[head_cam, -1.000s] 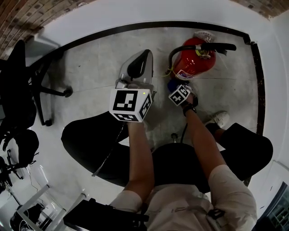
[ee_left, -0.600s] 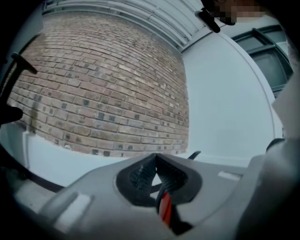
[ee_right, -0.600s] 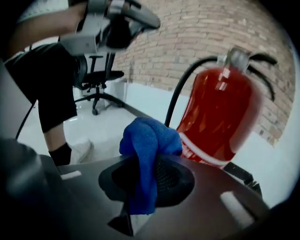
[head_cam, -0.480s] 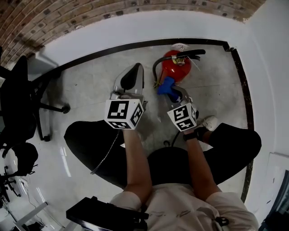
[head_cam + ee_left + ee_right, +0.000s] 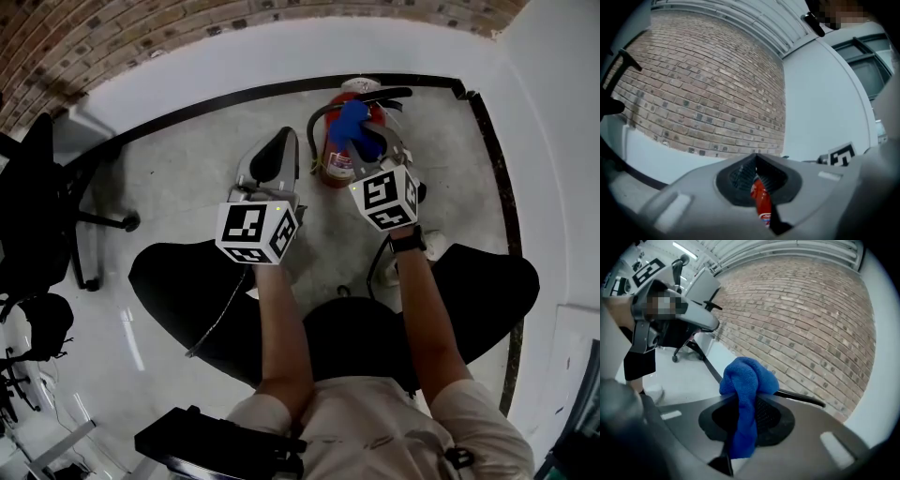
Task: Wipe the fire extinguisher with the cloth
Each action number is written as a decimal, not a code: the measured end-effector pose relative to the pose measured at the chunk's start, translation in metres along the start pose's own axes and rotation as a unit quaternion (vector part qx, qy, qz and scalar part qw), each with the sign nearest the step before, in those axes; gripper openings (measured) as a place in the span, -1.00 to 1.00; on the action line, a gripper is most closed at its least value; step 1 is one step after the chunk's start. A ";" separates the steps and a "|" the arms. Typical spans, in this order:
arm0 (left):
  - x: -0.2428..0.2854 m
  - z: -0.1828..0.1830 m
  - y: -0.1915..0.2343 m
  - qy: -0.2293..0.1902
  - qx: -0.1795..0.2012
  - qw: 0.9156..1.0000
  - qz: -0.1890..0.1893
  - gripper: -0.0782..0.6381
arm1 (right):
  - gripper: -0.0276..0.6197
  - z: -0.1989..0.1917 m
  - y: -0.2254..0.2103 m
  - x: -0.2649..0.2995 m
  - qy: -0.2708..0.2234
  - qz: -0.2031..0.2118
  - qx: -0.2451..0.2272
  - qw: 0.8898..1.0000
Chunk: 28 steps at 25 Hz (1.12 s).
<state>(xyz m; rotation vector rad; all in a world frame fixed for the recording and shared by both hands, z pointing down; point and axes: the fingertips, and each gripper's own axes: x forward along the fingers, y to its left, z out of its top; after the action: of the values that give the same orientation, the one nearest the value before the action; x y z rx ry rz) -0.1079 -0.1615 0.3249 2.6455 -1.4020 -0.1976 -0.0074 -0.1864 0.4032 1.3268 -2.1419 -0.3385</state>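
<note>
A red fire extinguisher (image 5: 336,150) stands on the grey floor near the back wall corner, with a black lever handle (image 5: 375,97) on top and a black hose (image 5: 313,131) looping on its left. My right gripper (image 5: 362,142) is shut on a blue cloth (image 5: 353,120), and the cloth rests against the extinguisher's top by the handle. In the right gripper view the cloth (image 5: 745,390) bulges out between the jaws, the handle (image 5: 801,398) just behind it. My left gripper (image 5: 273,161) hangs left of the extinguisher, apart from it, jaws shut and holding nothing. The extinguisher (image 5: 760,201) shows through the slot in the left gripper view.
A white wall with a black baseboard (image 5: 216,97) curves behind the extinguisher, with brick (image 5: 112,37) above. Black office chairs (image 5: 42,197) stand at the left. The person's dark-trousered knees (image 5: 187,281) spread below the grippers, and a white shoe (image 5: 435,246) sits right of the right arm.
The right gripper has lifted the blue cloth from low beside the extinguisher up onto its top near the handle. The left gripper has hardly moved.
</note>
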 end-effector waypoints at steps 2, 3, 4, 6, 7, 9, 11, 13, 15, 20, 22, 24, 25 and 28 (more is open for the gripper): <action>-0.003 0.001 0.002 0.000 0.000 1.000 0.002 -0.78 | -0.68 -0.002 0.006 0.001 -0.024 -0.005 0.002 1.000; -0.004 0.000 0.003 0.000 -0.001 1.000 0.003 -0.78 | -0.68 -0.003 0.010 -0.001 -0.031 -0.007 0.005 0.999; -0.004 0.000 0.004 0.001 -0.002 1.000 0.004 -0.78 | -0.68 -0.004 0.015 -0.004 -0.033 -0.008 0.006 0.999; -0.003 -0.002 0.005 0.002 -0.004 1.000 0.005 -0.78 | -0.69 -0.008 0.028 -0.006 -0.028 -0.001 -0.003 1.000; -0.002 -0.004 0.004 0.003 -0.005 1.000 0.004 -0.78 | -0.69 -0.014 0.038 -0.005 -0.019 0.008 -0.012 1.000; 0.000 -0.007 0.003 0.006 -0.006 1.000 0.001 -0.78 | -0.69 -0.038 0.062 0.001 0.020 0.034 -0.028 0.999; 0.004 -0.011 0.003 0.009 -0.007 1.000 0.000 -0.78 | -0.69 -0.076 0.084 0.011 0.068 0.053 -0.033 0.996; 0.008 -0.013 0.007 0.014 -0.003 1.000 -0.001 -0.78 | -0.69 -0.114 0.101 0.026 0.107 0.068 -0.034 0.991; 0.013 -0.015 0.013 0.018 0.003 1.000 0.002 -0.78 | -0.69 -0.144 0.117 0.041 0.131 0.088 -0.036 0.987; 0.026 -0.029 0.024 0.026 -0.001 1.000 0.009 -0.78 | -0.69 -0.216 0.179 0.082 0.192 0.151 -0.051 0.968; 0.030 -0.042 0.025 0.038 -0.004 0.999 0.009 -0.78 | -0.69 -0.246 0.201 0.095 0.215 0.167 -0.048 0.961; 0.033 -0.055 0.028 0.053 -0.003 0.998 0.012 -0.78 | -0.69 -0.274 0.219 0.107 0.236 0.191 -0.042 0.952; 0.034 -0.060 0.031 0.060 -0.003 0.998 0.014 -0.78 | -0.69 -0.288 0.227 0.112 0.248 0.206 -0.044 0.946; 0.035 -0.075 0.039 0.076 -0.003 0.997 0.023 -0.78 | -0.69 -0.320 0.240 0.121 0.278 0.233 -0.067 0.929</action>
<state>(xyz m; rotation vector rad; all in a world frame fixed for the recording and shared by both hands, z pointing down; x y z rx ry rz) -0.1062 -0.2078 0.4040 2.5592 -1.4089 0.0046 -0.0291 -0.1508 0.8187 0.6864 -1.8226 0.0828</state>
